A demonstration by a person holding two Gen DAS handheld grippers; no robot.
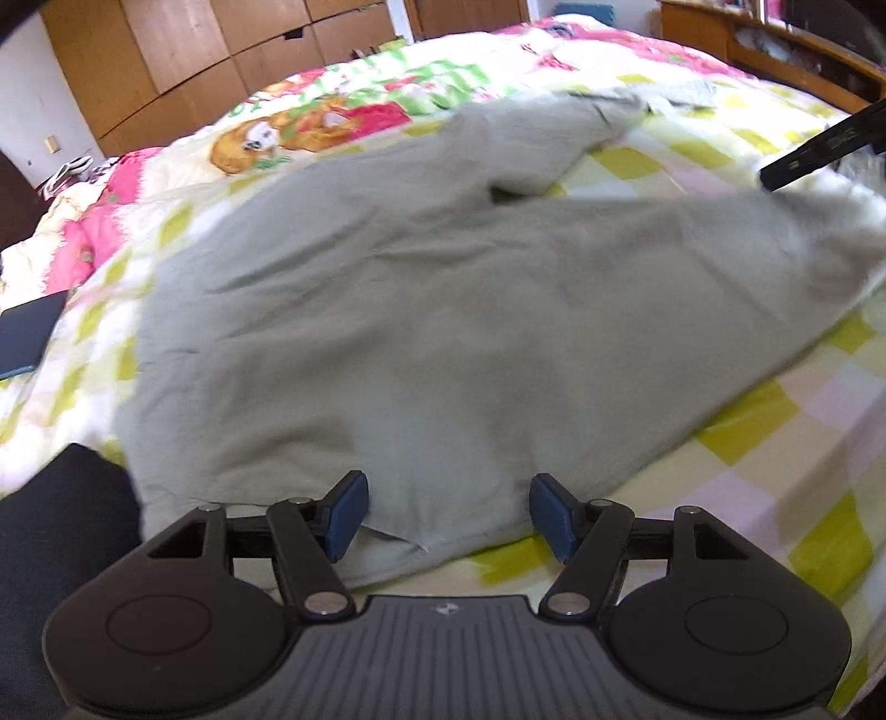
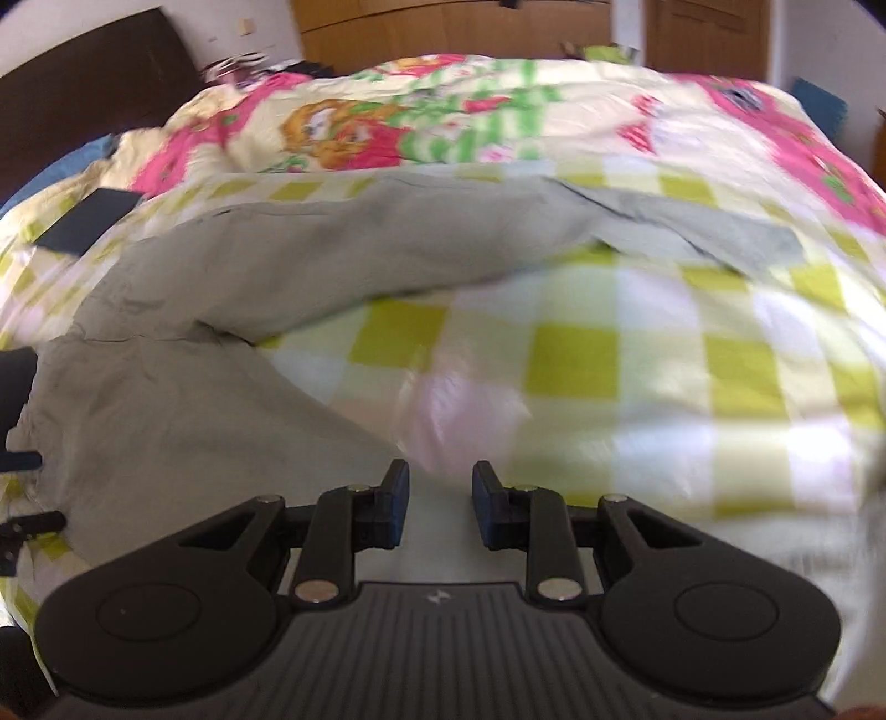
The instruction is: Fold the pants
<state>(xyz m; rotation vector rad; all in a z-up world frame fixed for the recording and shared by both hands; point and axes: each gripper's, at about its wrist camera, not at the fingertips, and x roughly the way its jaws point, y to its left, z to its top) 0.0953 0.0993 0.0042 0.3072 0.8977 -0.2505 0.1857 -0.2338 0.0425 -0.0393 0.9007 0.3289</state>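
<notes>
While the pants [image 1: 421, 310] lie spread on the bed [image 1: 775, 421], both claws hang over the bedding with nothing between their pads.

**Pants.** The landmark for all positions below is the pants. They are a pale grey-green garment resting on the checked yellow-and-white sheet [image 2: 637, 376]. In the left wrist view the body of the garment fills the middle of the picture, and one leg runs toward the far right. In the right wrist view the two legs part in a fork, with the checked sheet showing in the gap between them.

**Left claw.** The left claw [image 1: 447, 515] stands spread, its blue pads [image 1: 348, 515] well apart. It sits over the near hem of the pants; the cloth lies below and between the pads, but neither pad presses on it.

**Right claw.** The right claw [image 2: 440, 501] is parted by a narrow gap. It holds nothing: it hangs over bare sheet, just beside the nearer leg of the pants. In the left wrist view part of its black frame shows beyond the far right end of the pants.

**Surroundings.** A pink, green and orange cartoon-print quilt [image 1: 310, 122] lies beyond the pants. A dark flat object [image 1: 27, 338] rests on the bedding to the left of the pants. Wooden cabinets [image 1: 183, 50] stand behind the bed.
</notes>
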